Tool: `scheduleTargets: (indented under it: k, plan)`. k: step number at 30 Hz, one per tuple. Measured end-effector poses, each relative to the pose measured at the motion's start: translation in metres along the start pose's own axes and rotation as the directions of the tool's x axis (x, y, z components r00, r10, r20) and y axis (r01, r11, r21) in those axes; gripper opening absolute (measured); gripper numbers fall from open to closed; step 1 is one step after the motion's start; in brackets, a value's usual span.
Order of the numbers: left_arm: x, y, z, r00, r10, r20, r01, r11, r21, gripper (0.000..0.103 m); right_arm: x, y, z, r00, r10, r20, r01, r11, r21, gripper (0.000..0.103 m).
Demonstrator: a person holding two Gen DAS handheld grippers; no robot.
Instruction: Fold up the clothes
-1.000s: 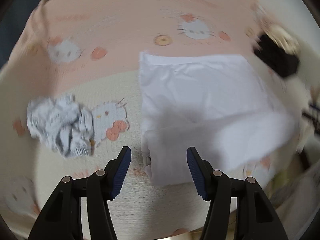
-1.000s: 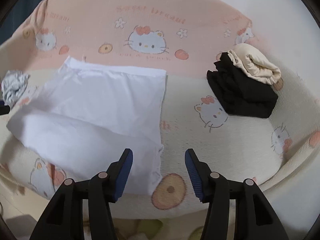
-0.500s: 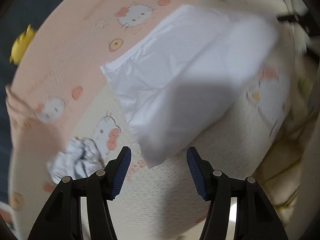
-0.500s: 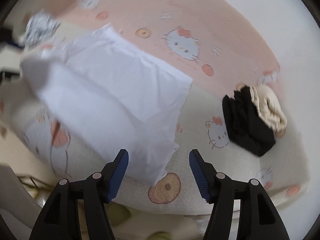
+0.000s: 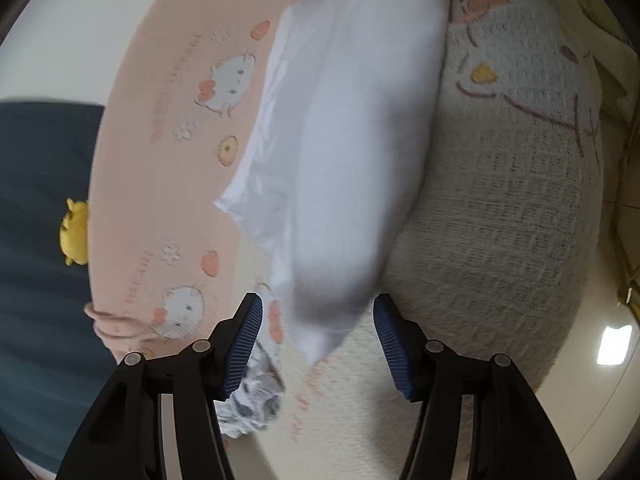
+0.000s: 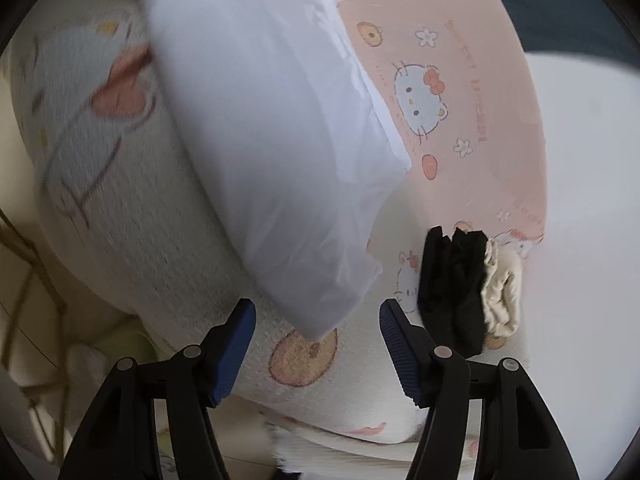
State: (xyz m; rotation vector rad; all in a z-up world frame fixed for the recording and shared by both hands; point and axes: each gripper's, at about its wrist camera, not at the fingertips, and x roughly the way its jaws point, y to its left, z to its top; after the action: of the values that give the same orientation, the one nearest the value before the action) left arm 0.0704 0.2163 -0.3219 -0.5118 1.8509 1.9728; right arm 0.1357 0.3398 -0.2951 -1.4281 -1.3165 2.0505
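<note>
A white garment [image 5: 344,152] lies folded on the pink and cream cat-print blanket [image 5: 520,200]. In the left wrist view its near corner hangs between the tips of my left gripper [image 5: 318,340]; the blue pads stand apart and do not touch the cloth. In the right wrist view the same white garment [image 6: 272,152] ends in a corner just ahead of my right gripper [image 6: 318,344], whose jaws are wide with nothing pressed between them. Both views are tilted and blurred.
A crumpled grey-patterned garment [image 5: 252,396] lies by the left gripper's left finger. A black folded pile [image 6: 452,288] with a cream piece [image 6: 502,292] sits to the right of the right gripper. A yellow plush toy [image 5: 74,232] lies beyond the blanket's edge.
Both views have rolled strongly and both grippers have come down closer to the white garment's near corners. The right jaws have spread a little wider. The garment has not moved.
</note>
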Motion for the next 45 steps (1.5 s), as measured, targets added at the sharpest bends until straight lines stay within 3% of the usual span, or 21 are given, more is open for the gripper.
scheduleTargets:
  k: [5, 15, 20, 21, 22, 24, 27, 29, 34, 38, 40, 42, 45]
  plan:
    - [0.005, 0.000, 0.003, 0.999, 0.037, 0.008, -0.037, 0.999, 0.003, 0.056, 0.005, 0.014, 0.004, 0.995, -0.093, 0.043, 0.097, 0.990, -0.106, 0.069]
    - [0.016, 0.000, 0.024, 0.996, 0.086, 0.014, -0.087, 0.996, 0.025, 0.056, 0.008, 0.033, 0.027, 0.958, -0.218, 0.187, 0.263, 0.926, -0.269, 0.073]
    - [0.012, -0.003, 0.021, 0.994, 0.105, 0.034, -0.105, 0.994, 0.008, 0.056, 0.009, 0.037, 0.022, 0.941, -0.252, 0.225, 0.306, 0.918, -0.254, 0.072]
    - [0.013, -0.003, 0.021, 0.994, 0.100, 0.038, -0.100, 0.995, -0.001, 0.056, 0.009, 0.036, 0.022, 0.944, -0.245, 0.222, 0.296, 0.924, -0.242, 0.068]
    - [0.013, -0.002, 0.021, 0.996, 0.084, 0.040, -0.084, 0.996, -0.013, 0.056, 0.009, 0.034, 0.022, 0.951, -0.224, 0.213, 0.271, 0.936, -0.227, 0.064]
    - [0.014, 0.000, 0.019, 0.998, 0.043, 0.037, -0.041, 0.998, -0.037, 0.052, 0.008, 0.027, 0.022, 0.970, -0.148, 0.192, 0.184, 0.965, -0.186, 0.047]
    - [0.015, -0.003, 0.018, 0.999, -0.022, 0.046, 0.024, 0.998, -0.053, 0.034, 0.010, 0.019, 0.023, 0.982, -0.079, 0.174, 0.102, 0.986, -0.130, 0.038]
    - [0.015, -0.008, 0.017, 0.997, -0.043, 0.057, 0.047, 0.997, -0.059, 0.019, 0.012, 0.013, 0.026, 0.987, -0.042, 0.156, 0.059, 0.992, -0.107, 0.035]
    - [0.016, -0.005, 0.019, 0.995, -0.088, 0.052, 0.094, 0.988, -0.124, 0.015, 0.017, -0.011, 0.036, 0.989, 0.097, 0.115, -0.094, 0.995, -0.031, 0.032]
    - [0.021, 0.007, 0.020, 0.986, -0.153, 0.061, 0.161, 0.972, -0.169, 0.015, 0.021, -0.033, 0.044, 0.970, 0.225, 0.088, -0.228, 0.974, 0.017, 0.032]
    - [0.023, 0.012, 0.021, 0.980, -0.186, 0.065, 0.194, 0.966, -0.168, 0.015, 0.021, -0.030, 0.032, 0.955, 0.285, 0.079, -0.290, 0.956, 0.047, 0.032]
    - [0.025, 0.018, 0.021, 0.972, -0.225, 0.066, 0.233, 0.956, -0.177, 0.015, 0.021, -0.033, 0.031, 0.931, 0.359, 0.069, -0.364, 0.927, 0.090, 0.032]
    - [0.029, 0.031, 0.021, 0.948, -0.309, 0.075, 0.318, 0.917, -0.240, 0.016, 0.021, -0.039, 0.034, 0.884, 0.464, 0.055, -0.467, 0.872, 0.145, 0.032]
